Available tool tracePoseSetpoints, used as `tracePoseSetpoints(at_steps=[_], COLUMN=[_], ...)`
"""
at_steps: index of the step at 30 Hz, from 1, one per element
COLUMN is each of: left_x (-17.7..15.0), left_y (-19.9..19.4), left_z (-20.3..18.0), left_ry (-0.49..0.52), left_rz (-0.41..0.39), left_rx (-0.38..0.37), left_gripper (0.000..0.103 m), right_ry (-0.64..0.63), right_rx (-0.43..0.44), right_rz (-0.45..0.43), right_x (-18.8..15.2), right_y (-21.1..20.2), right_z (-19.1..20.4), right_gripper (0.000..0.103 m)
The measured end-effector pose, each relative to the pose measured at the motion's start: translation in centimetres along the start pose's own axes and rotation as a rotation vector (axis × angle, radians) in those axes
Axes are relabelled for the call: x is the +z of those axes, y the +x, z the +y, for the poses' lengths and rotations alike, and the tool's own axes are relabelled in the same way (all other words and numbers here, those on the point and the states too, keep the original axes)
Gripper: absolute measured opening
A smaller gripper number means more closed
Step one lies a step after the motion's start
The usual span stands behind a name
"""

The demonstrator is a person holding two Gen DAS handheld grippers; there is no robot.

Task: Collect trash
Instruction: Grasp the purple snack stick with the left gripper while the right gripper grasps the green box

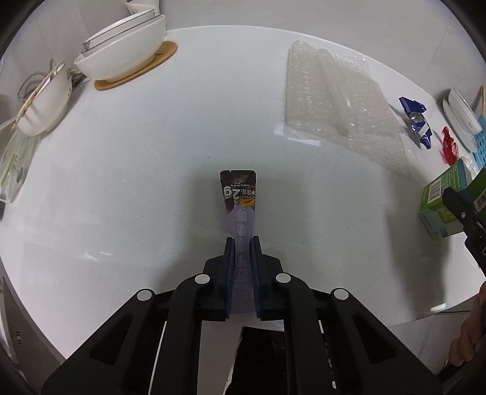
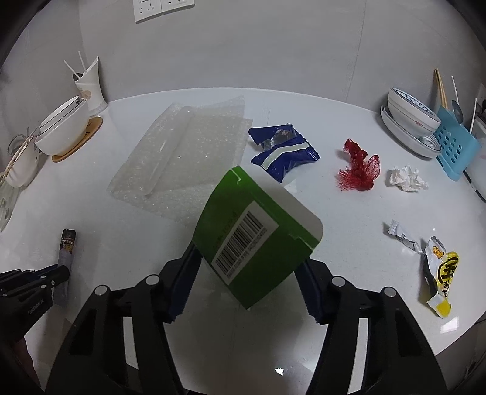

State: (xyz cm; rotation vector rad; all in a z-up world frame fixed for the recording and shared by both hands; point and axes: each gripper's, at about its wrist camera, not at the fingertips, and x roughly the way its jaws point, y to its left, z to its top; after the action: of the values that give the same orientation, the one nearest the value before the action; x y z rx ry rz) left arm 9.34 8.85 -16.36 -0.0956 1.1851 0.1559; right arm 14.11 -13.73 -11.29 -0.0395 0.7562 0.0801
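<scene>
My left gripper (image 1: 242, 240) is shut on a long dark stick sachet (image 1: 239, 194), which juts forward over the white table (image 1: 136, 182). The sachet also shows in the right wrist view (image 2: 66, 246). My right gripper (image 2: 247, 252) is shut on a green carton (image 2: 255, 234) with a barcode, tilted above the table; the carton also shows in the left wrist view (image 1: 443, 194). Loose trash lies beyond: bubble wrap (image 2: 185, 158), a blue wrapper (image 2: 282, 152), red netting (image 2: 360, 170), a crumpled tissue (image 2: 407, 179), a small silver wrapper (image 2: 401, 237) and a yellow snack bag (image 2: 439, 270).
White bowls on a wooden coaster (image 2: 65, 127) and a cup with sticks (image 2: 91, 88) stand at the far left. A stack of dishes (image 2: 410, 124) and a blue perforated rack (image 2: 454, 145) stand at the far right. The wall with sockets (image 2: 164, 9) is behind.
</scene>
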Motion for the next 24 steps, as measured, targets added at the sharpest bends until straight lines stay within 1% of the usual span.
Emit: tracePoseSetpoints(at_steps=[4, 8, 16, 24], left_x=[-0.3, -0.3, -0.8, -2.0], left_y=[-0.9, -1.6, -3.5, -5.2], left_z=[-0.8, -1.1, -2.6, -4.6], left_ry=[0.007, -0.006, 0.023, 0.036], left_rz=[-0.017, -0.018, -0.043, -0.063], left_rx=[-0.011, -0.057, -0.065, -0.089], left_gripper=[0.009, 0.009, 0.008, 0.008], right_ry=[0.005, 0.011, 0.042, 0.047], right_rx=[0.01, 0.015, 0.018, 0.035], right_rz=[-0.003, -0.019, -0.056, -0.058], right_x=[-0.1, 0.1, 0.3, -0.5], right_y=[-0.7, -1.8, -4.4, -6.6], right_z=[-0.5, -1.2, -3.6, -6.0], right_gripper=[0.058, 0.058, 0.058, 0.058])
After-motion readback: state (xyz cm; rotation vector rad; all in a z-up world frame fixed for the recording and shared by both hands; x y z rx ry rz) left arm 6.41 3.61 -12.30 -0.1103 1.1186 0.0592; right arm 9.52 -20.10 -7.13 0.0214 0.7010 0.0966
